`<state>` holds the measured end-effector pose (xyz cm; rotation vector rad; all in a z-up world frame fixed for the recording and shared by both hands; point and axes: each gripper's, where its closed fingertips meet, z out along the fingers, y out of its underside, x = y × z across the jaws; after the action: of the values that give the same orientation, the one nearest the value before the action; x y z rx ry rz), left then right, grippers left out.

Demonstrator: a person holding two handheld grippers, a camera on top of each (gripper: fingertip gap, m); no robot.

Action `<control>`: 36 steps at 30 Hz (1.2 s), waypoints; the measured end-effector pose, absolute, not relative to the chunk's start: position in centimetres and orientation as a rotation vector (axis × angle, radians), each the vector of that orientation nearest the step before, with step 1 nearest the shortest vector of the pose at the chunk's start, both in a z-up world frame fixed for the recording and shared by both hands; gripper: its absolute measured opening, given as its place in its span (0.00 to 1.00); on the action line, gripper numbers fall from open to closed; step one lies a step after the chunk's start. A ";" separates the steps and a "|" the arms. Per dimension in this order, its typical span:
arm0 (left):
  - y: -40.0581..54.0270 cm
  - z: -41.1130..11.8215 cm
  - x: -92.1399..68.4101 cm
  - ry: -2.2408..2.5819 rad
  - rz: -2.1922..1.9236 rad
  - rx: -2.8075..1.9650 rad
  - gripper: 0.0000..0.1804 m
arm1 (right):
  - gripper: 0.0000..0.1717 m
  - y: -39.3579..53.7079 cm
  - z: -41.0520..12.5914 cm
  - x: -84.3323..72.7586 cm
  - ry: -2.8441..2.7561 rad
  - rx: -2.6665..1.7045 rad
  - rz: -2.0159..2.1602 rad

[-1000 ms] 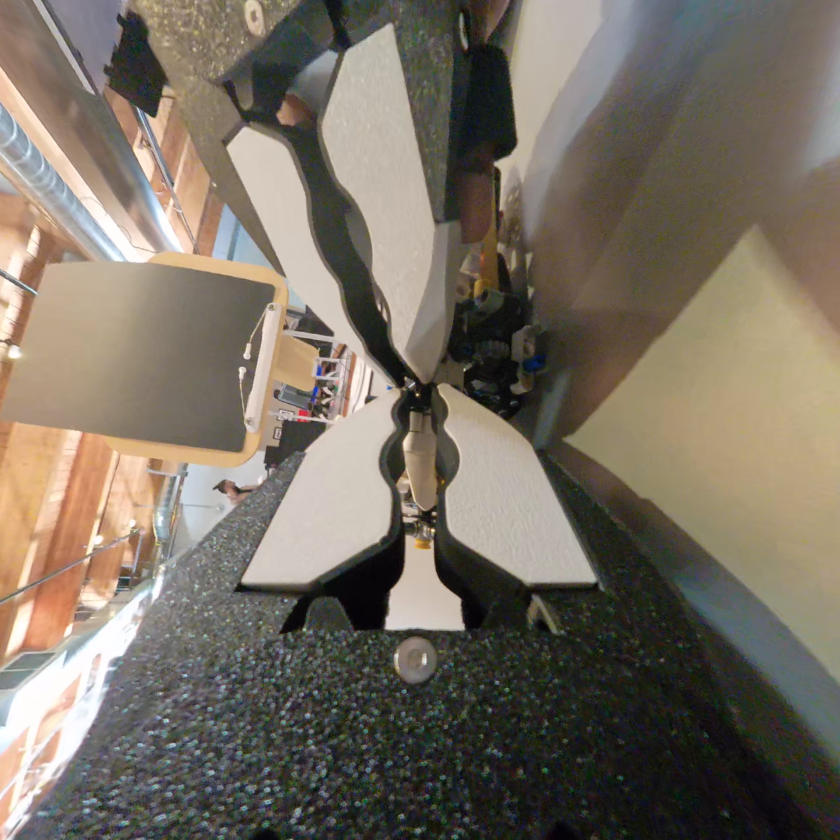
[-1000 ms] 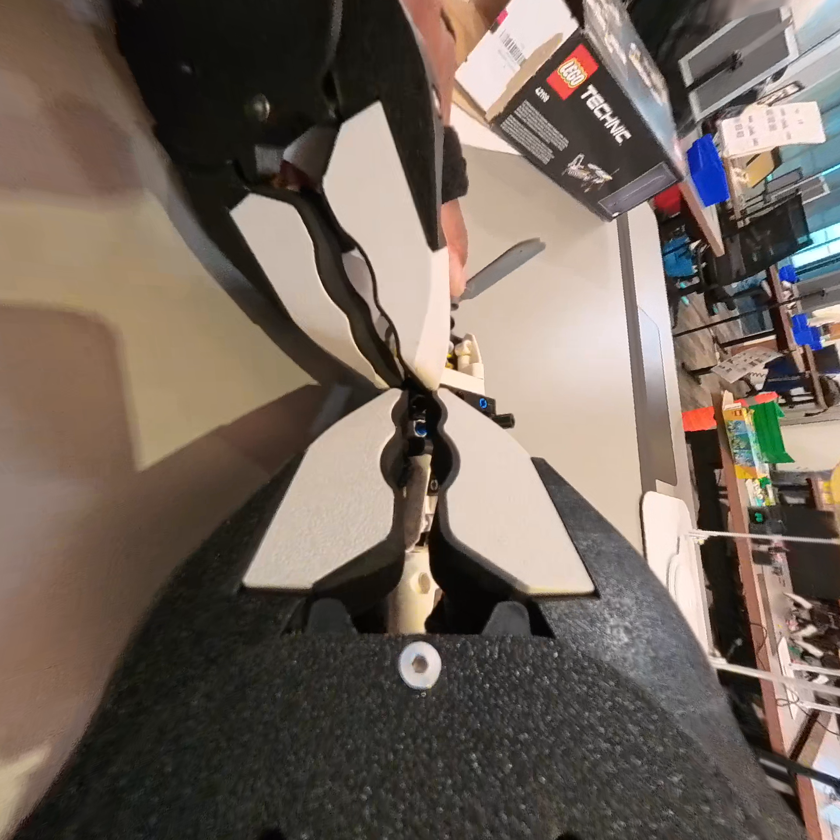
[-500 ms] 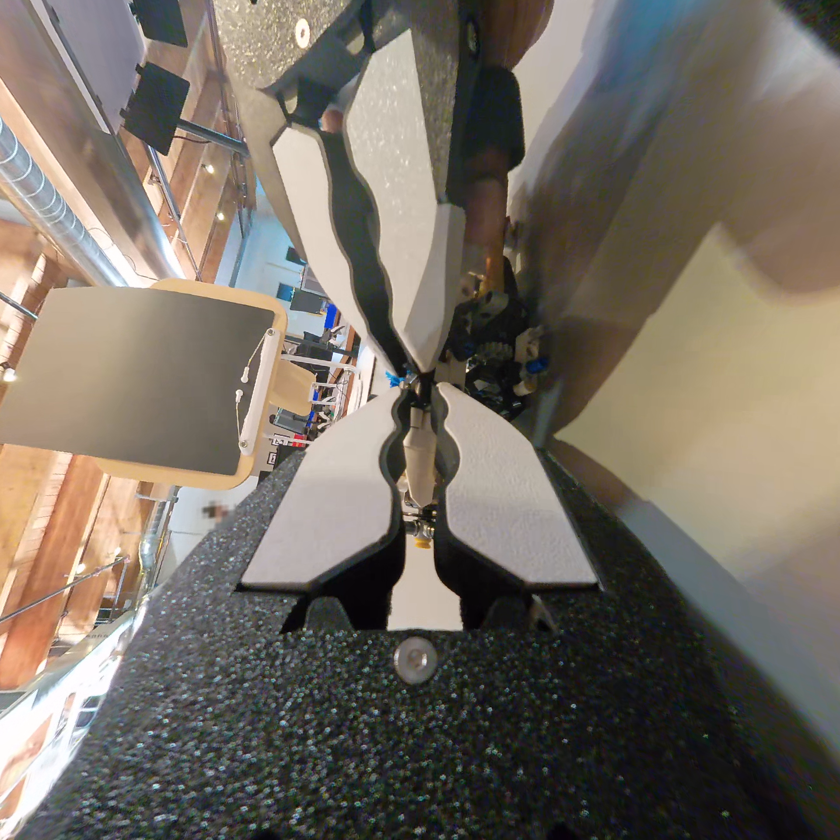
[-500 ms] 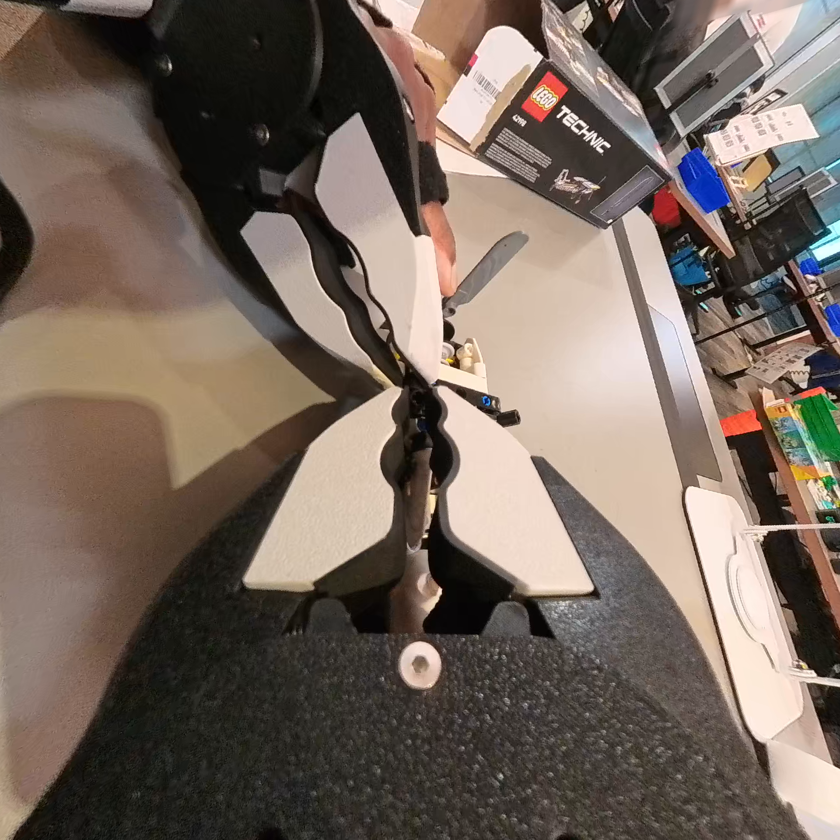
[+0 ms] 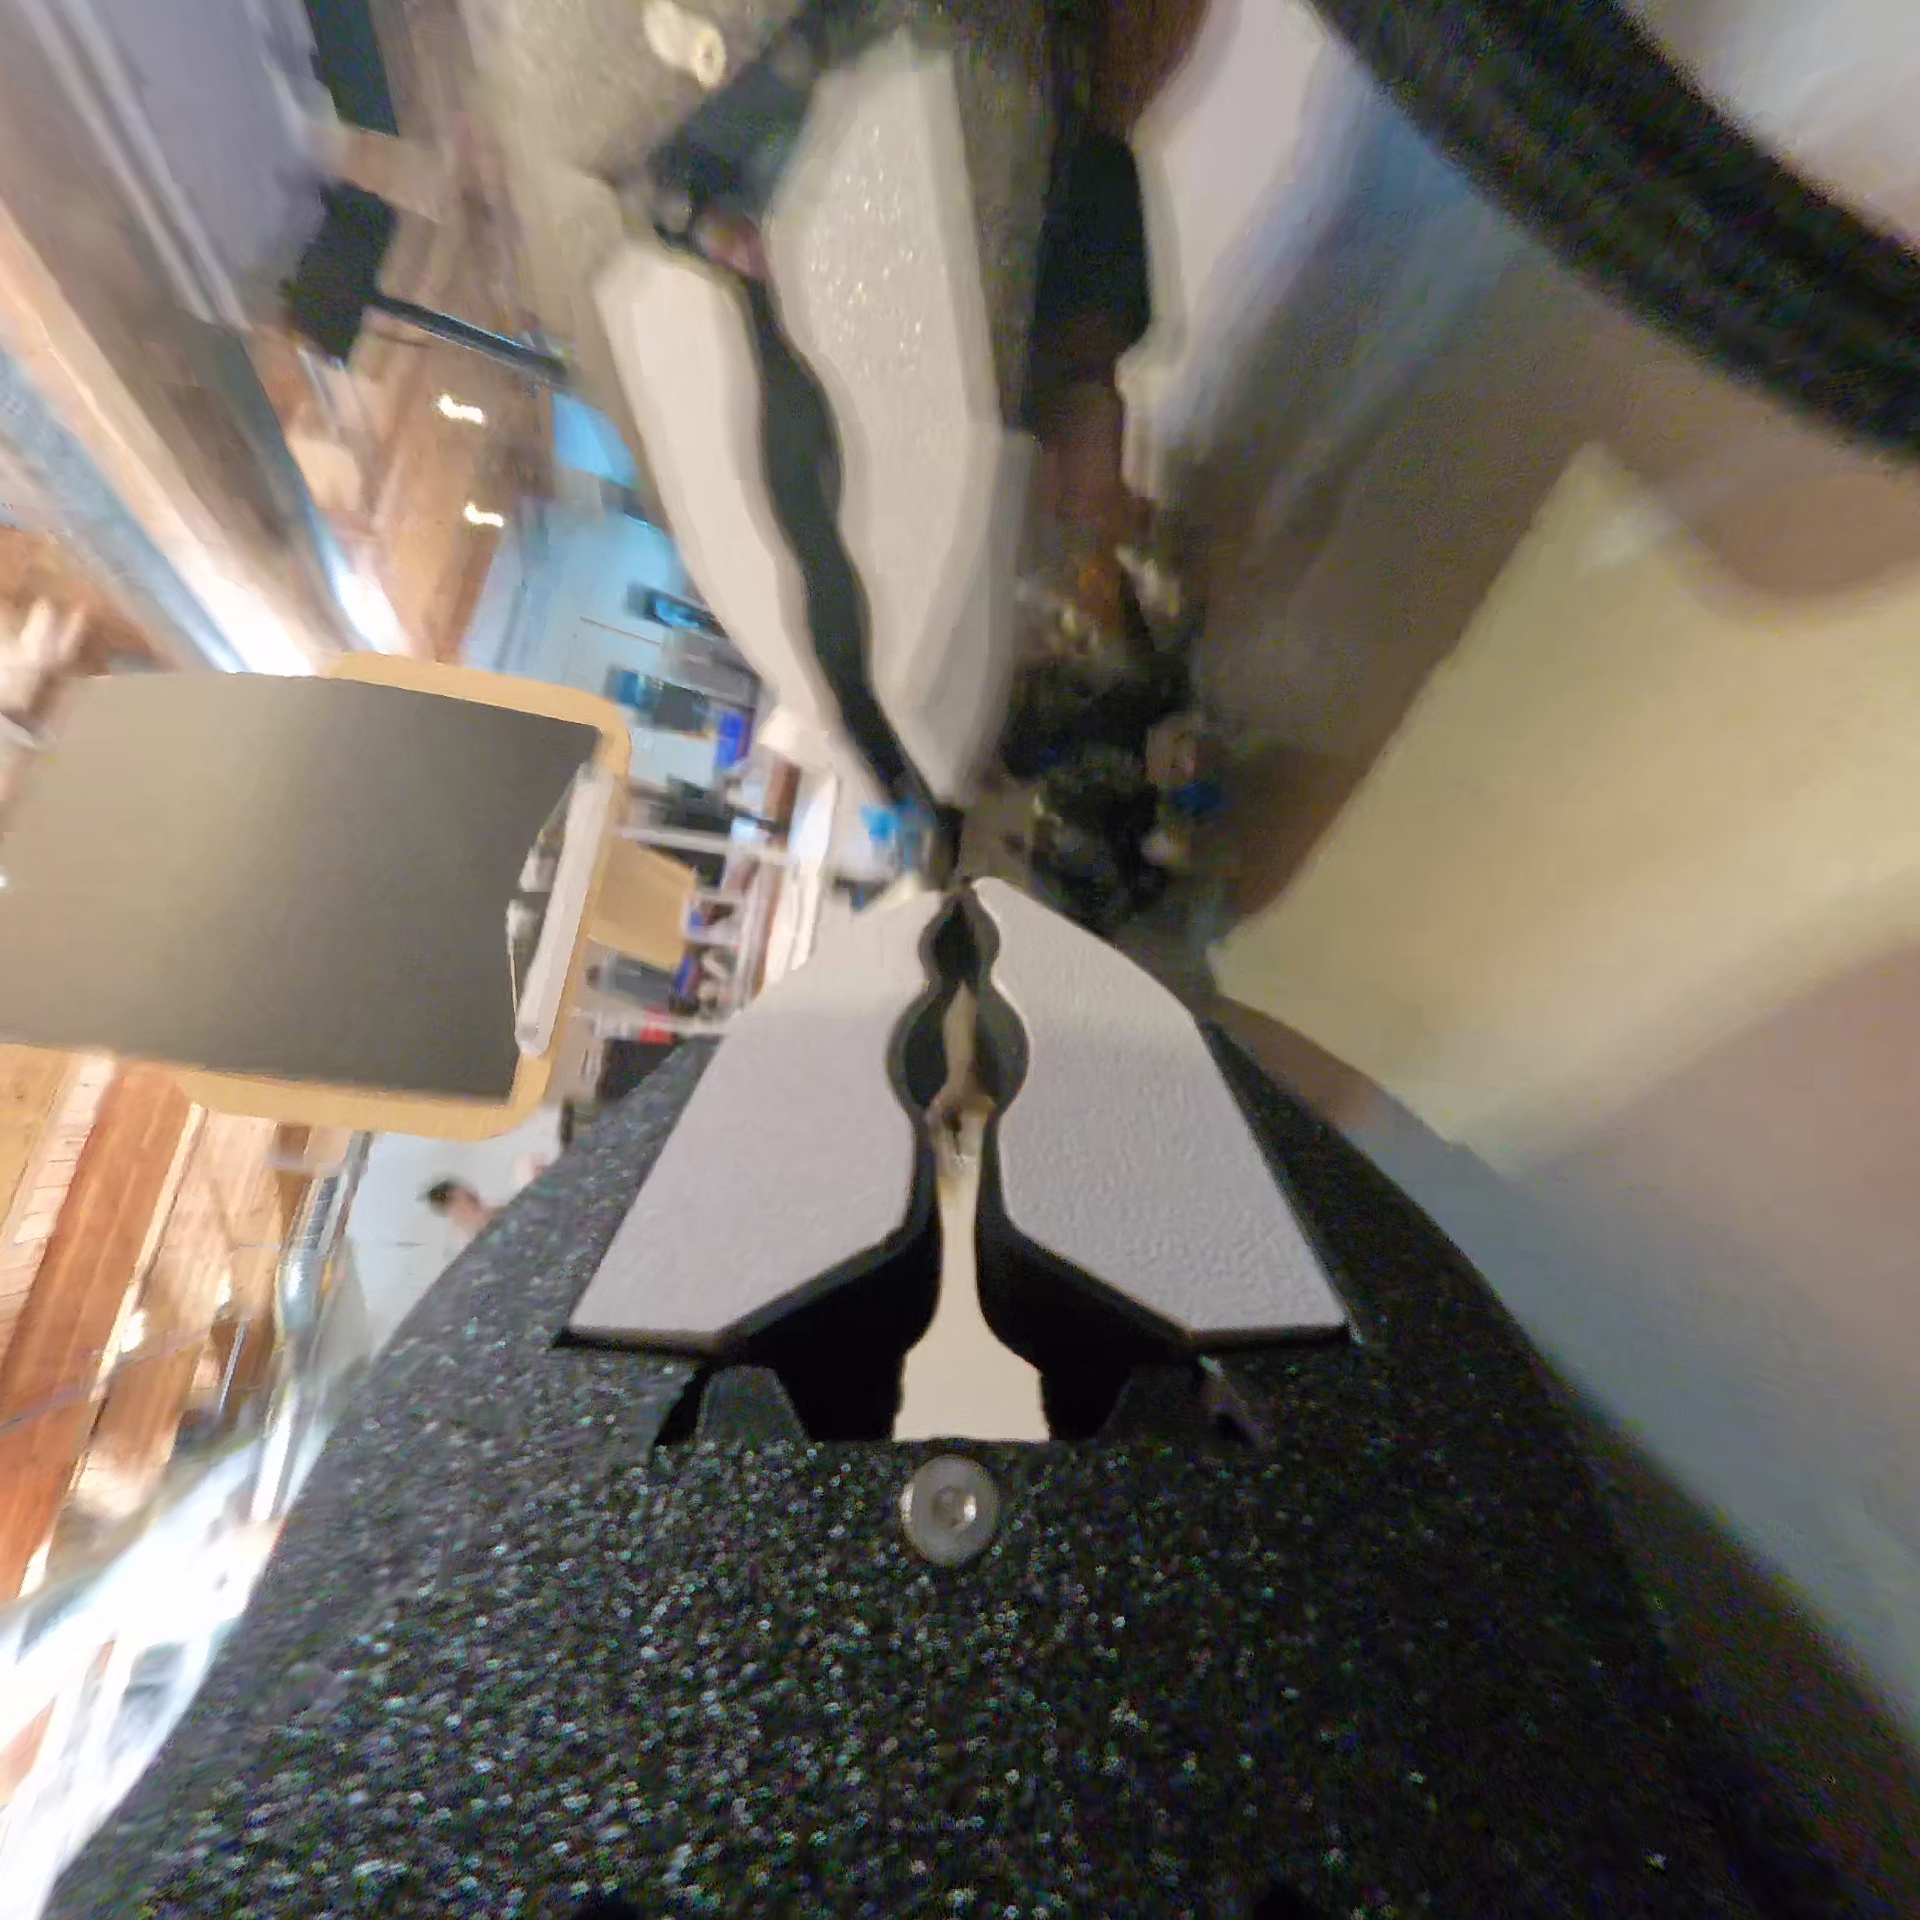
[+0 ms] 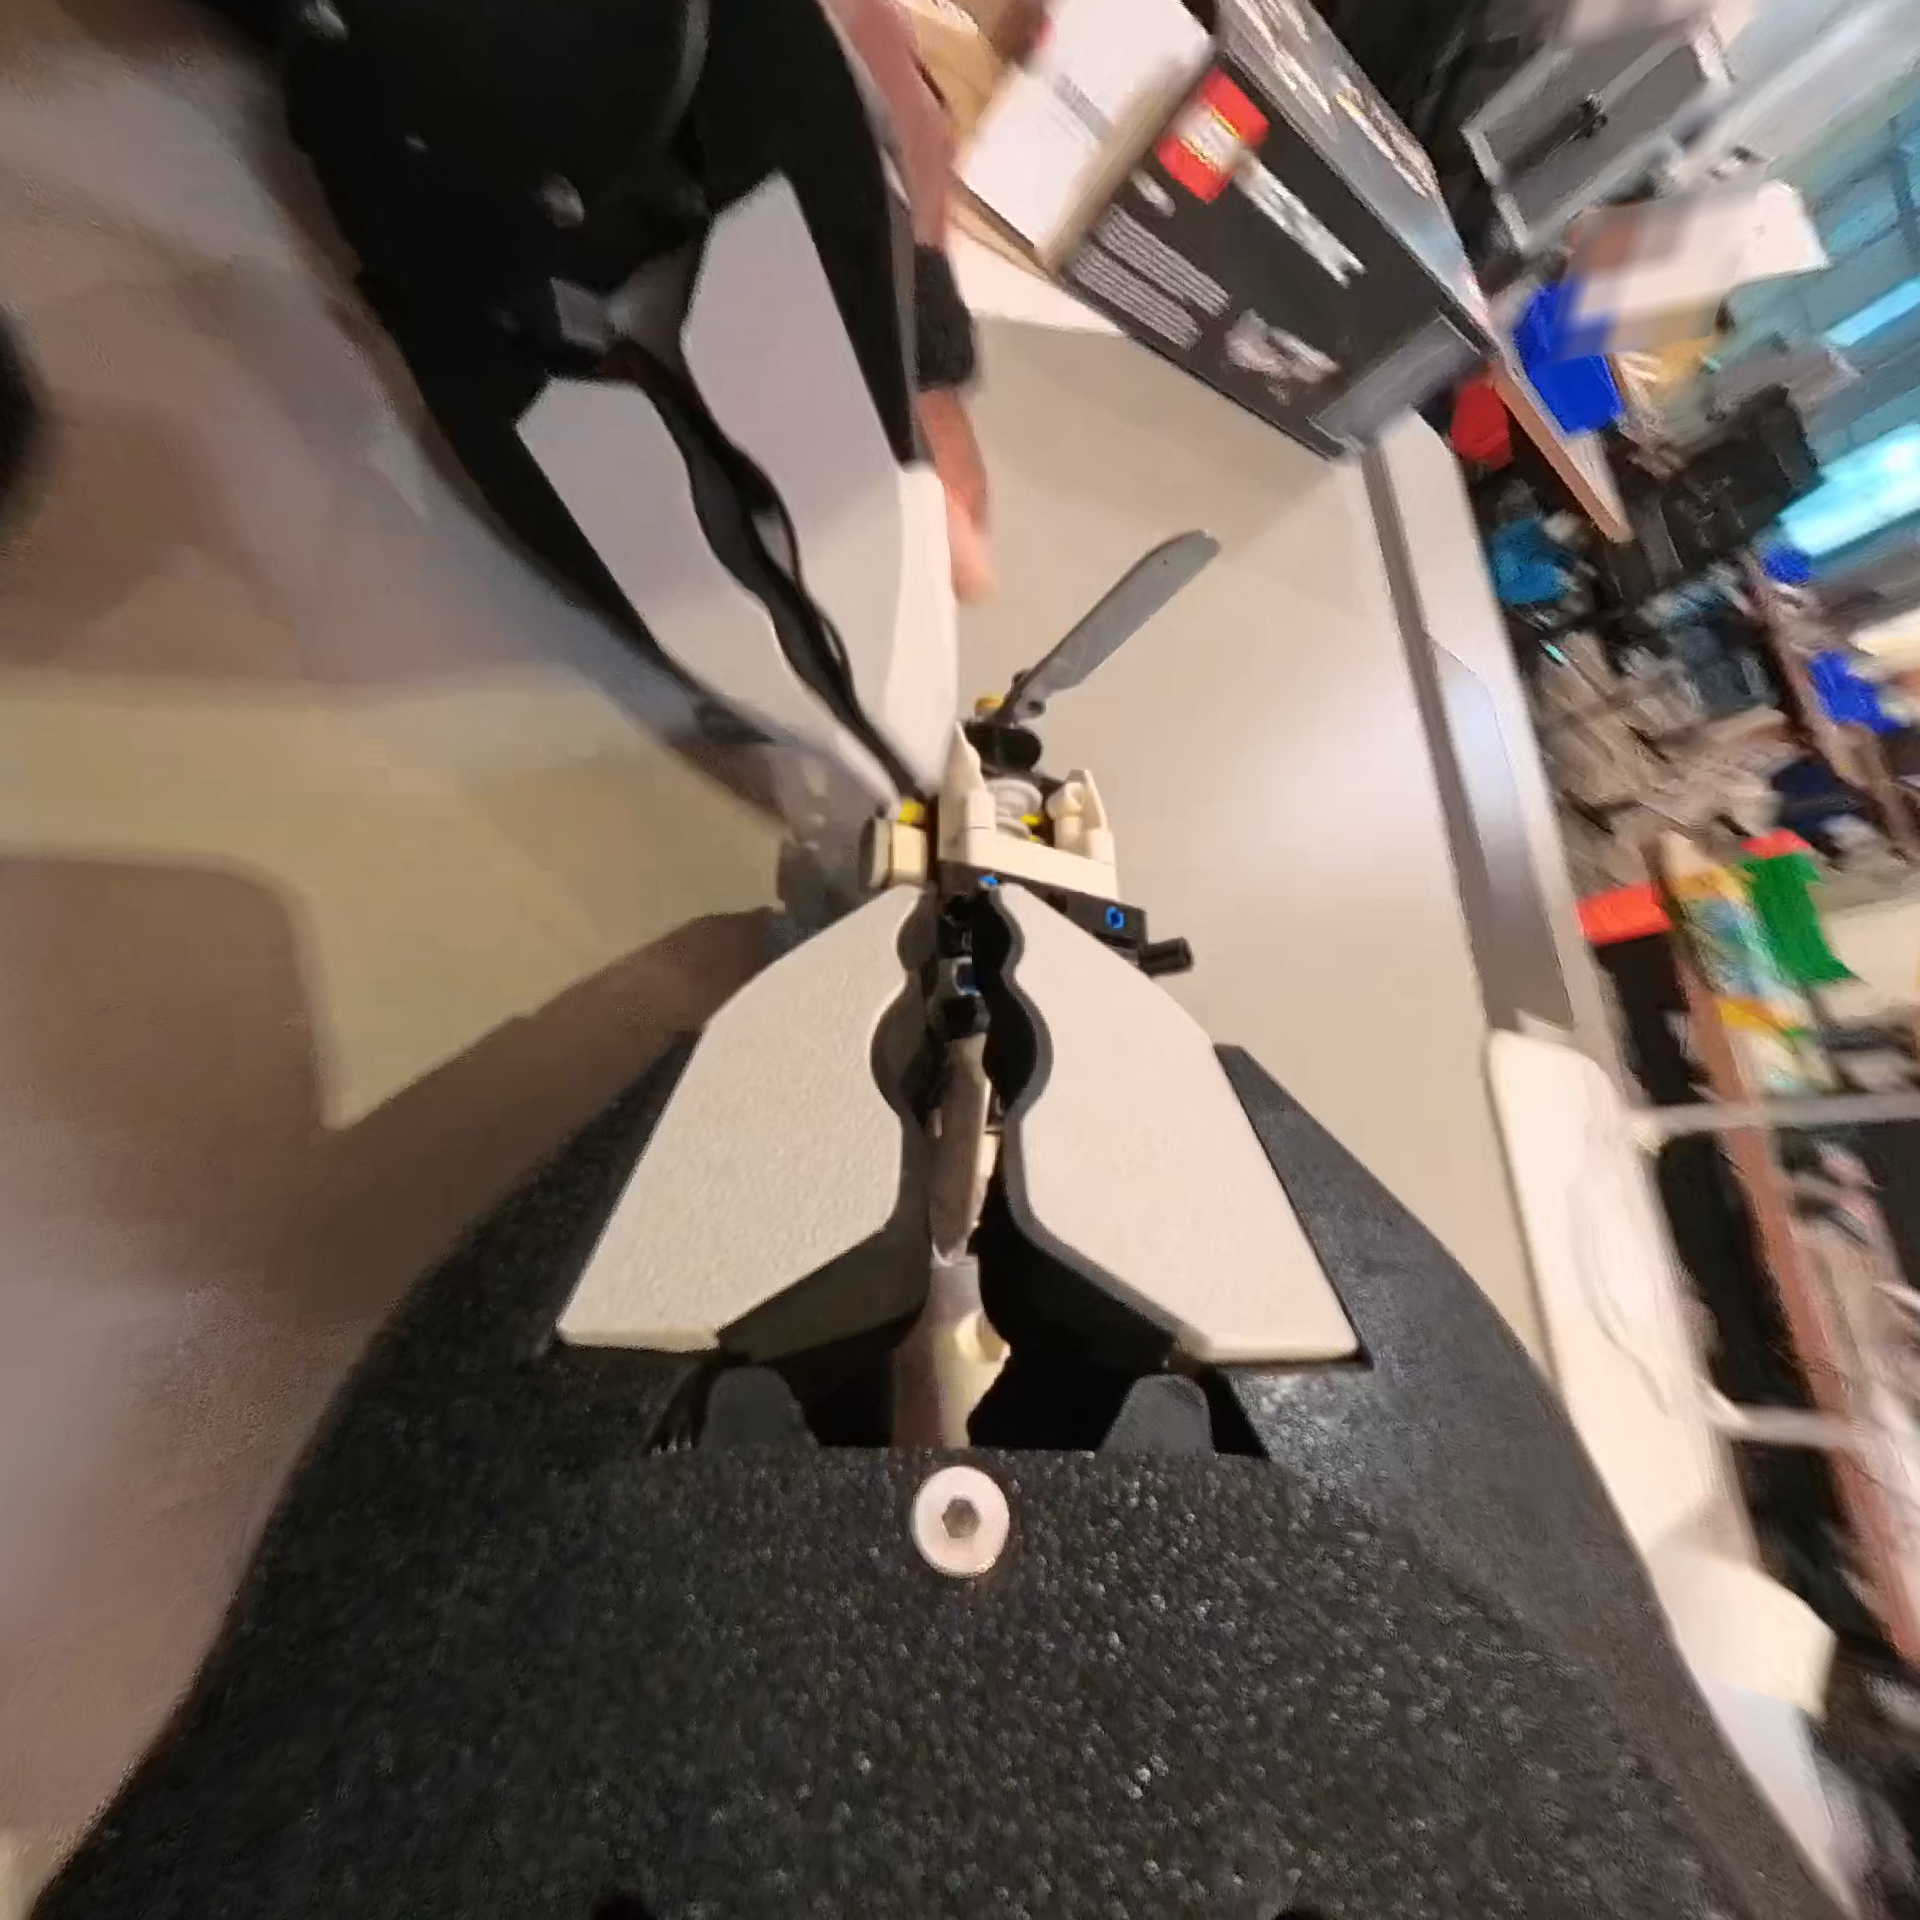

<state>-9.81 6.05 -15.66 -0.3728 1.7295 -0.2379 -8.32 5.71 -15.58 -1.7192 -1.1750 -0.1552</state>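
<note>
Two jaws around brick model [image 6: 1023, 842]

My left wrist camera sits just behind its own gripper [image 5: 961, 894], looking forward along the two fingers, rolled so the room runs sideways: a dark board in a wooden frame [image 5: 281, 883] at nine o'clock, a pale table surface [image 5: 1621, 831] at three. The frame is blurred. My right wrist camera looks the same way along the right gripper [image 6: 961, 904], very near a small brick-built model [image 6: 1023, 831] at the tips, the table [image 6: 1247, 727] stretching toward one o'clock. Both views share the meeting point: each shows the other gripper coming in from twelve o'clock, tip nearly to tip.
</note>
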 end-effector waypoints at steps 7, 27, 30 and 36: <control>6.3 -14.0 -9.0 1.661 -0.262 -0.407 0.01 | 0.04 5.2 -15.6 -7.6 -1.174 -1.704 -0.178; 7.1 -15.8 -5.5 1.723 -0.009 -0.386 0.16 | 0.04 5.7 -15.2 -8.0 -1.116 -1.747 -0.172; 7.3 -15.9 -5.4 1.699 0.036 -0.333 0.16 | 0.04 5.7 -15.3 -8.0 -1.117 -1.742 -0.184; 7.4 -16.0 -5.4 1.684 0.037 -0.258 0.14 | 0.04 5.5 -15.6 -8.2 -1.181 -1.680 -0.295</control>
<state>-5.36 7.37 -16.03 -0.2583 1.6839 0.0366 -8.20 5.50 -15.59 -1.6800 -1.1805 -0.2951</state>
